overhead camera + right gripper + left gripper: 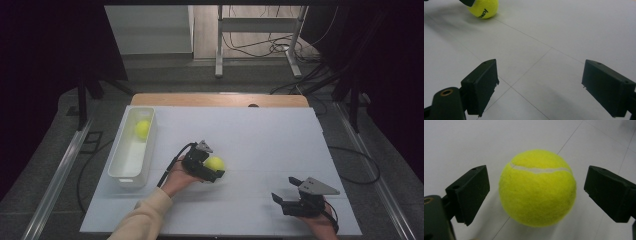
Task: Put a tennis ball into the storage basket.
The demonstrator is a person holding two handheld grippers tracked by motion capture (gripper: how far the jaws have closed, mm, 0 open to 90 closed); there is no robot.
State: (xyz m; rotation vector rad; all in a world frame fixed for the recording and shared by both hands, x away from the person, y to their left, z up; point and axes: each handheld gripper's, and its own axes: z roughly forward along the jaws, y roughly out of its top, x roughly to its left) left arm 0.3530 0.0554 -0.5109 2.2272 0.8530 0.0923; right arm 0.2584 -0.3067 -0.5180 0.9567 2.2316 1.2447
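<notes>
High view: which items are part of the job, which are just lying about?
In play:
- tennis ball on the table, between the open jaws of the left gripper
- white bin
- second tennis ball, inside that bin

Idle or background:
- right gripper, open, nothing between its jaws
- cables and metal stand on the floor beyond the table

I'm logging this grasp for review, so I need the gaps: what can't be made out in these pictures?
- High view: the left gripper covers part of the near tennis ball, so any jaw contact is hidden.
- High view: the ball in the white bin is too small for markings; the bin wall hides its base.
- Right gripper view: the ball's black print is too small to read; the top edge crops the ball.
</notes>
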